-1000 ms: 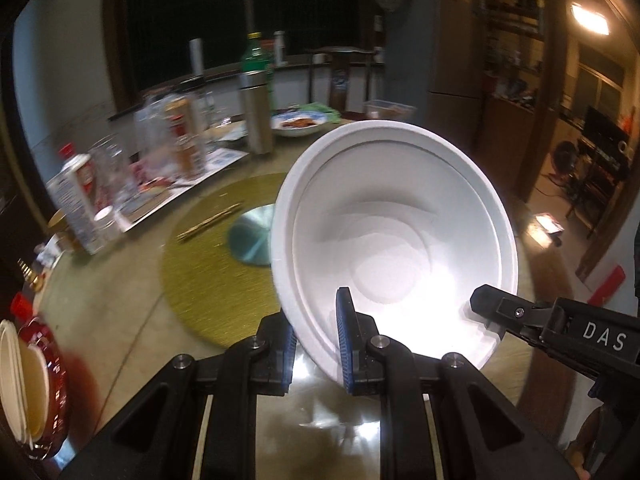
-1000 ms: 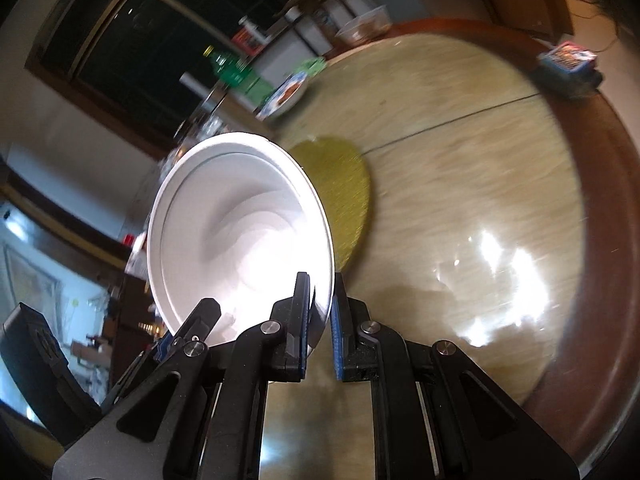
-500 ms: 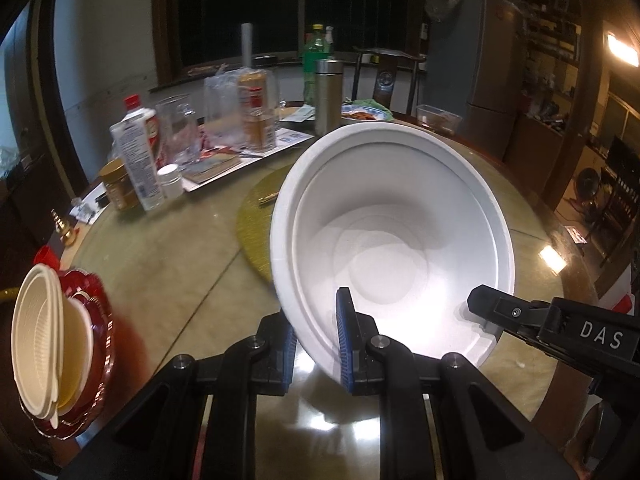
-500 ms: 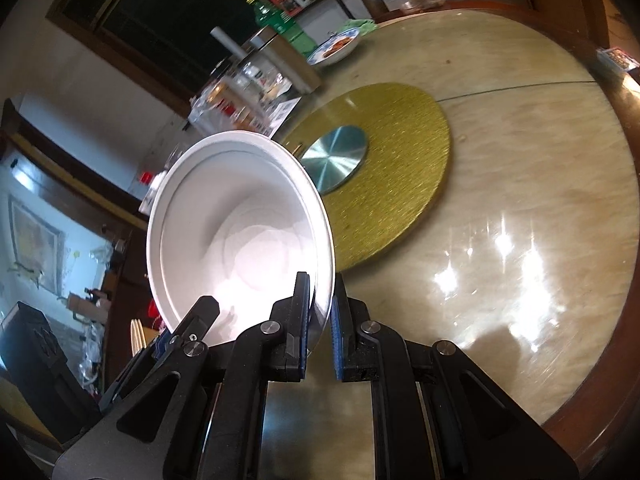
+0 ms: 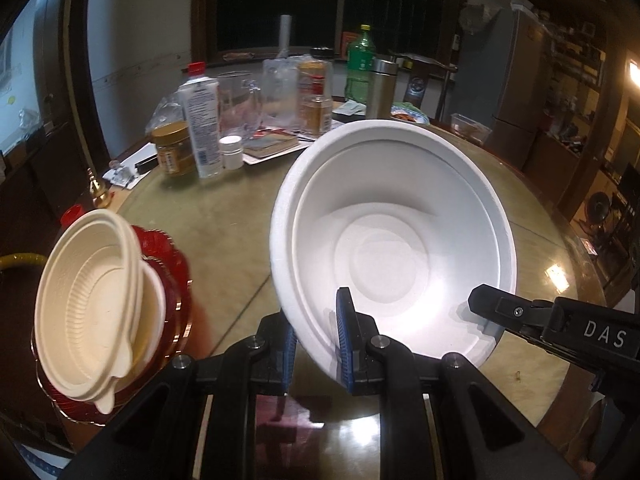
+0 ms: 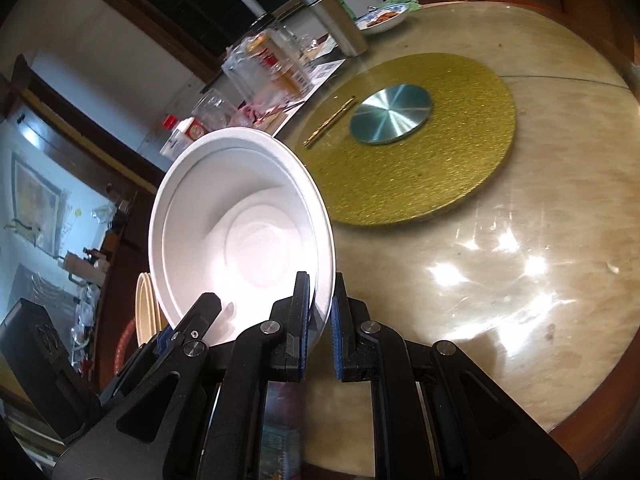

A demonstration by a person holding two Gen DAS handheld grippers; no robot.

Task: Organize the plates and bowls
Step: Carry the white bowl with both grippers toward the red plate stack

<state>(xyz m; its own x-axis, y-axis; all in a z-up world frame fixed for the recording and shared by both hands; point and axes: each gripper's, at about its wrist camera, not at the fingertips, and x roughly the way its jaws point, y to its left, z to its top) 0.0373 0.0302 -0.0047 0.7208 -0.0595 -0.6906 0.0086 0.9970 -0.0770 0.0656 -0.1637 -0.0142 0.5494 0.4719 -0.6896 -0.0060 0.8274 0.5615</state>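
Above table (image 6: 500,280): both tongs (image 5: 316,344) (image 6: 320,332) clamp white bowl (image 5: 392,240) rim.

Hidden behind the white bowl (image 5: 392,240)

From my left wrist view it covers the table (image 5: 224,224) centre; at nine o'clock the cream bowls (image 5: 92,300) hide most of the red plates (image 5: 176,280).

Dim warm room light, and the window (image 5: 276,4) behind is pure black. A strong glow blows out the inside of the white bowl (image 5: 392,248) near its low rim, detail lost there. Hard starburst glints flare on the glossy tabletop (image 6: 500,272) toward its right edge, and a lamp (image 5: 634,72) flares at the right edge of the left view. Fisheye bending curves walls and corners go black. The cream bowls (image 5: 92,304) look soft, slightly smeared.
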